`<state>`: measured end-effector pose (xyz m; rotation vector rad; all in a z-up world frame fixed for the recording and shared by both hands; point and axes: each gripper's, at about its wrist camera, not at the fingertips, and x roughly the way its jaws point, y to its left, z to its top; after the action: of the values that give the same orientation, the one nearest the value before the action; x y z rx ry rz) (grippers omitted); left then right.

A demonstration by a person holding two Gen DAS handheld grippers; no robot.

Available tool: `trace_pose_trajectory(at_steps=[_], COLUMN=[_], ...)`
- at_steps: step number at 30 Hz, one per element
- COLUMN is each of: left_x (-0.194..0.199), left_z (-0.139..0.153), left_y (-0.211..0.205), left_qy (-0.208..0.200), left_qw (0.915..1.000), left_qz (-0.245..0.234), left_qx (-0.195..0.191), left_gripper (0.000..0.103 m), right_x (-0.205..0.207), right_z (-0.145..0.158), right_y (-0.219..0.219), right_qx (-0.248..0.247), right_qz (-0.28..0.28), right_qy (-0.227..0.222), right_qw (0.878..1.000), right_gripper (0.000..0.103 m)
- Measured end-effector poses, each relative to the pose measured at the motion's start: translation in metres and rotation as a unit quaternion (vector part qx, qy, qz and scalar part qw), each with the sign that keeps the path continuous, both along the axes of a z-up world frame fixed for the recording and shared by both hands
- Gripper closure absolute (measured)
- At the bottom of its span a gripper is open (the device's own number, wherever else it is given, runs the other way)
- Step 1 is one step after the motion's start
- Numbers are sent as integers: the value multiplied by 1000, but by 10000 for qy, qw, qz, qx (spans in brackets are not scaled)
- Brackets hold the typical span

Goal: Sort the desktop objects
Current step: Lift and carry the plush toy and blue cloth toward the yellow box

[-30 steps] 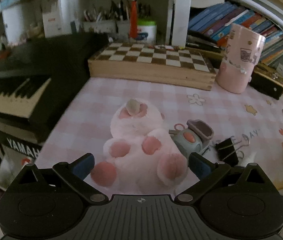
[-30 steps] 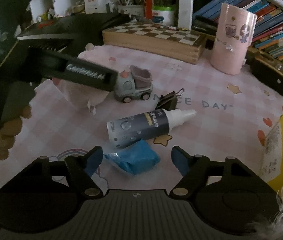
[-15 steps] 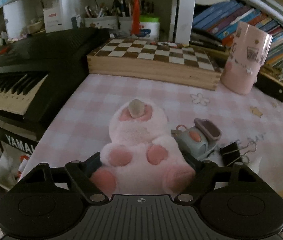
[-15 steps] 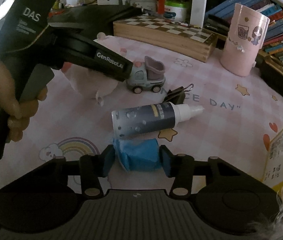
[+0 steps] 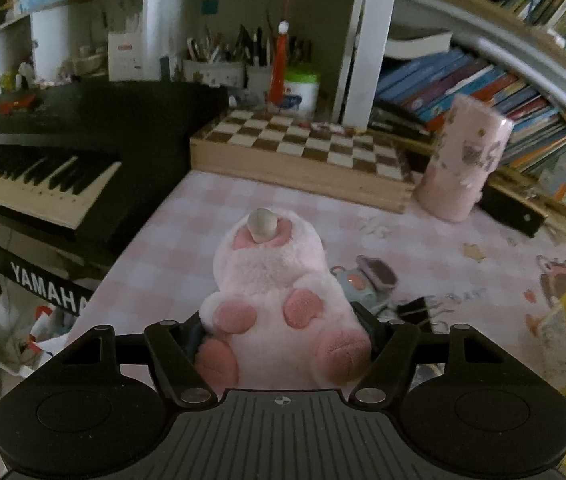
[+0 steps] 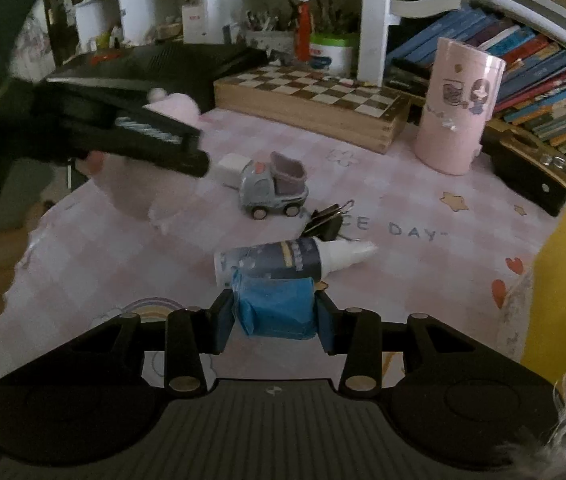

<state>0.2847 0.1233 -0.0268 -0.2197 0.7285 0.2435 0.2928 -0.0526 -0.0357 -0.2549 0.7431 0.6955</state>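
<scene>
A pink plush toy fills the middle of the left wrist view. My left gripper has its jaws closing, and the pads press into the toy's lower body from both sides. In the right wrist view the same plush toy hangs just off the checked mat under the left gripper's fingers. My right gripper is closing too, its pads squeezing a blue packet. Just beyond it, a dark spray bottle with a white cap lies on its side.
A grey toy truck, a white cube and black binder clips lie mid-mat. A chessboard box and a pink cylinder stand at the back. A piano keyboard flanks the left, a yellow object the right.
Both grippers stood open around their objects and have closed in. The left now pinches the plush and has risen with it. The right now pinches the blue packet.
</scene>
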Motion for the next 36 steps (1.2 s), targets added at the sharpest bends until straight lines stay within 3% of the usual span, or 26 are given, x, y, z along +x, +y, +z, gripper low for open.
trace_pose_trajectory(at_steps=[14,36], left_x=[-71,-154], left_z=[32,39], left_y=[-13,-4], left_qy=[-411,-473], left_qw=[9987,9968], left_qz=[-139,-418], left_qx=[-258,-482], left_gripper=[33,33], right_x=[-29,-99], right_z=[27,41], right_y=[-25,-19], right_qx=[226,227], right_qz=[-170,-481], right_qy=[-37,-4], right_qw=[9996,9986], right_gripper=[64,64])
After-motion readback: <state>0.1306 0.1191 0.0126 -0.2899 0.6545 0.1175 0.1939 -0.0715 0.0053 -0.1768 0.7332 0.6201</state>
